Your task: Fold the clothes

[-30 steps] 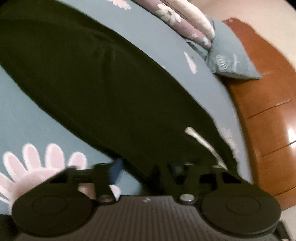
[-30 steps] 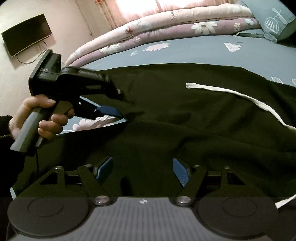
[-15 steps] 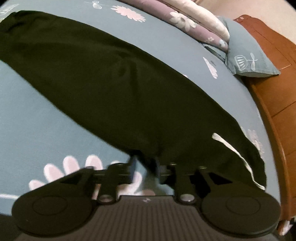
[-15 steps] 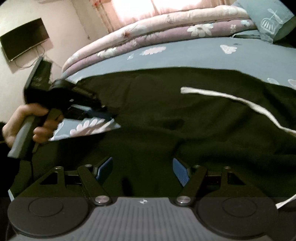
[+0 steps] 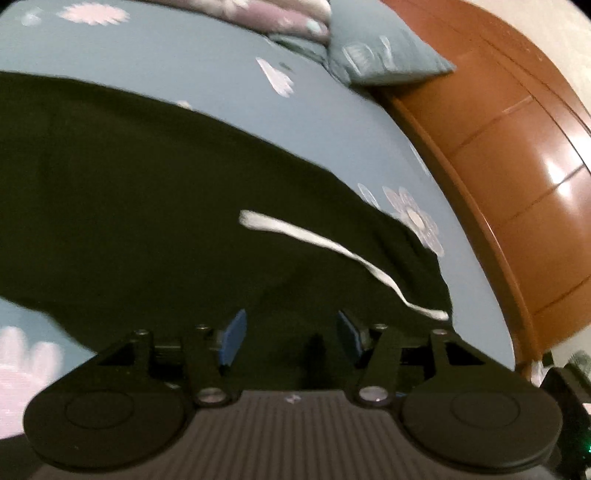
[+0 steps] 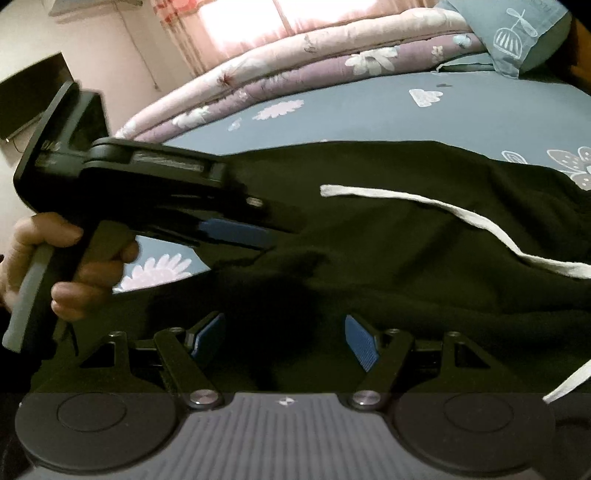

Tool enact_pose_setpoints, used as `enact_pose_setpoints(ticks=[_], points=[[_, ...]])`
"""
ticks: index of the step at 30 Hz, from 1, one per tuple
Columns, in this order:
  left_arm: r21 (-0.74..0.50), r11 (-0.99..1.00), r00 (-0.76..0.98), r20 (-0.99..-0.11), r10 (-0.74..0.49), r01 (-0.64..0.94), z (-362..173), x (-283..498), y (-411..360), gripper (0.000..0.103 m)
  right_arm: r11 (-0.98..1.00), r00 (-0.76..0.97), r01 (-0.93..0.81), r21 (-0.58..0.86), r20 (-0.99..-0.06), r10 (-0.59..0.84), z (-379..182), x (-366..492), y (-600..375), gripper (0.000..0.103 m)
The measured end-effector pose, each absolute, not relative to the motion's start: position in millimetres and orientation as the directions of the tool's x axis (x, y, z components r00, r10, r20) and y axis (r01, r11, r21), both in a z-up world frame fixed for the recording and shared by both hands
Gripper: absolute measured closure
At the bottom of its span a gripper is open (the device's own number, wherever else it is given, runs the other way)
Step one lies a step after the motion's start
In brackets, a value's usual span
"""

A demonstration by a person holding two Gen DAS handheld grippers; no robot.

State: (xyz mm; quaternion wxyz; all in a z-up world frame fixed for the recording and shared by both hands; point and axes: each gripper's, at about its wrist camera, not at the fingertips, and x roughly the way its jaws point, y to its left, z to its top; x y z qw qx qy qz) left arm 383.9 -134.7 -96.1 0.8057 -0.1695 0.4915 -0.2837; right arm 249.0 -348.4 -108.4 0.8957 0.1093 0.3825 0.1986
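A dark green garment [image 5: 147,206] [image 6: 388,258] with a white drawstring [image 5: 332,243] [image 6: 443,210] lies spread flat across a blue flowered bed sheet [image 5: 221,70] [image 6: 406,114]. My left gripper [image 5: 290,338] hovers over the garment near the drawstring, its jaws opening, nothing pinched between the blue pads. From the right wrist view, the left gripper [image 6: 255,236] sits over the garment's left part, held by a hand [image 6: 74,266]. My right gripper [image 6: 286,341] stands open just above the garment's near edge, with nothing between its pads.
A folded pink and purple quilt [image 6: 314,59] lies along the far side of the bed. A blue pillow [image 5: 384,55] [image 6: 517,29] rests against the wooden headboard [image 5: 517,166]. A dark television [image 6: 22,99] hangs on the wall at left.
My left gripper has let go of the garment's edge, opened its jaws and swung right toward the drawstring end. The right gripper has stayed in place and open.
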Motion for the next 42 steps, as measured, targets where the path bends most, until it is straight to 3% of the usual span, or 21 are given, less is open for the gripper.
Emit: enact_pose_setpoints(ticks=[5, 8, 11, 14, 20, 23, 25, 32, 35, 39, 42], points=[[-0.575, 0.788, 0.343, -0.711, -0.614, 0.219, -111, 391, -114, 0.050, 0.911, 0.626, -0.254, 0.324, -0.663, 0.410, -110, 251, -349, 0.023], [-0.480, 0.862, 0.392, -0.770, -0.504, 0.165, -101, 391, -89, 0.049, 0.911, 0.636, -0.232, 0.342, -0.655, 0.408, -108, 253, -354, 0.023], [-0.479, 0.871, 0.443, -0.761, -0.474, 0.109, -90, 397, -61, 0.046, 0.906, 0.642, -0.219, 0.363, -0.646, 0.414, -106, 255, -356, 0.023], [-0.502, 0.863, 0.539, -0.712, -0.450, 0.058, -84, 405, -29, 0.035, 0.909, 0.648, -0.220, 0.353, -0.644, 0.407, -104, 256, -352, 0.022], [-0.516, 0.857, 0.527, -0.728, -0.439, 0.001, -111, 419, 7, 0.034, 0.917, 0.640, -0.240, 0.319, -0.658, 0.396, -104, 261, -339, 0.021], [-0.447, 0.893, 0.554, -0.757, -0.346, -0.053, -103, 417, 25, 0.034, 0.916, 0.640, -0.235, 0.325, -0.657, 0.397, -105, 263, -340, 0.021], [-0.457, 0.886, 0.549, -0.763, -0.342, -0.083, -99, 418, 36, 0.035, 0.915, 0.641, -0.232, 0.330, -0.656, 0.399, -105, 264, -340, 0.021], [-0.504, 0.863, 0.511, -0.732, -0.450, 0.038, -90, 414, 12, 0.029, 0.917, 0.637, -0.242, 0.317, -0.661, 0.397, -105, 265, -333, 0.020], [-0.463, 0.885, 0.450, -0.780, -0.434, 0.051, -99, 412, 6, 0.030, 0.921, 0.636, -0.250, 0.298, -0.667, 0.389, -106, 265, -331, 0.020], [-0.428, 0.904, 0.543, -0.758, -0.360, 0.001, -80, 406, 40, 0.030, 0.915, 0.640, -0.240, 0.323, -0.656, 0.400, -104, 265, -335, 0.020], [-0.477, 0.873, 0.626, -0.713, -0.316, -0.102, -72, 413, 82, 0.030, 0.912, 0.643, -0.236, 0.336, -0.650, 0.406, -103, 267, -334, 0.020]])
